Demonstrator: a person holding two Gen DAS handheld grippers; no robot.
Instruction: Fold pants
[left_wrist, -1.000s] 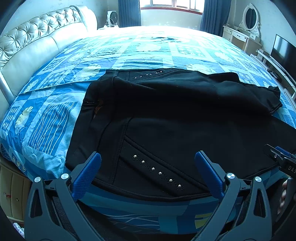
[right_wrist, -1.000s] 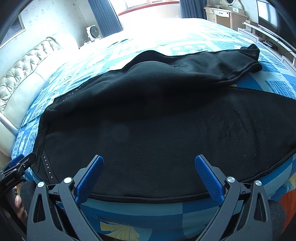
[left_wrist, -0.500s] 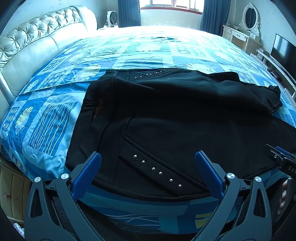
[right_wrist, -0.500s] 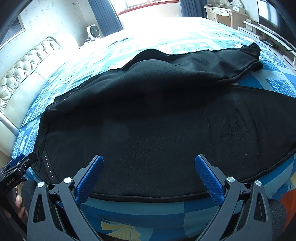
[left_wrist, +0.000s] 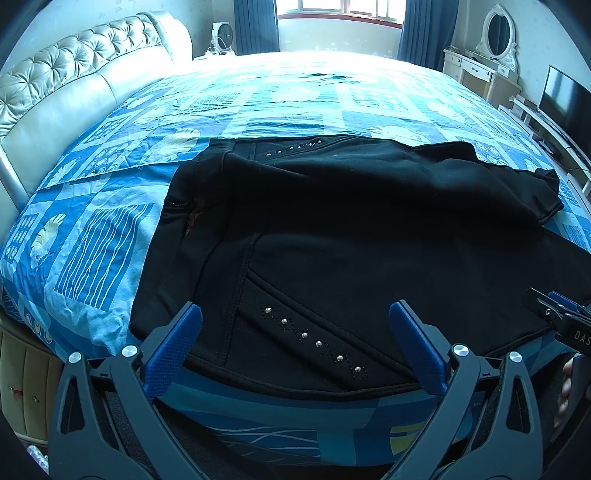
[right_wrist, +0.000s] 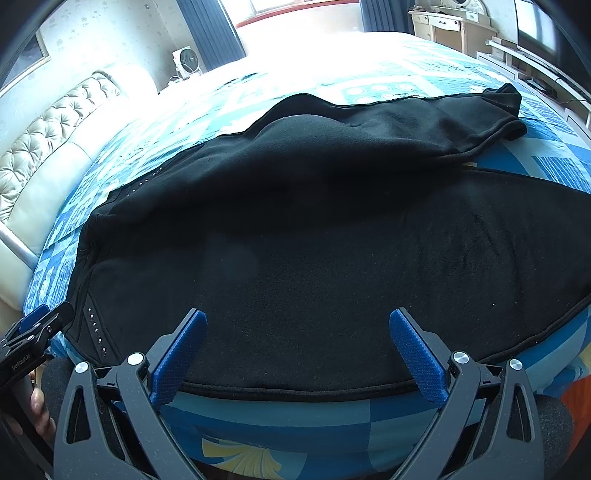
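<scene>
Pants (left_wrist: 351, 236) lie spread on the bedspread (left_wrist: 110, 229) just ahead of my left gripper (left_wrist: 295, 341) and right gripper (right_wrist: 297, 345), both spread wide, empty; nothing has shifted since before.

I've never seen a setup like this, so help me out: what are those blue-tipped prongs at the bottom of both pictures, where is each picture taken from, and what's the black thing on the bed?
There is no robot here. A person holds a hand-held two-finger gripper in each hand, and each carries a wide-angle camera looking forward along its fingers. One picture is from the left gripper, the other from the right gripper. The blue prongs are their fingers; both grippers are open and hold nothing.

The black thing is a pair of pants spread across a bed with a blue patterned cover. The waist, with its rows of small studs, lies in front of the left gripper; the legs run off to the right, the far one bunched up at its end. Each view also catches the other gripper at its edge.
</scene>
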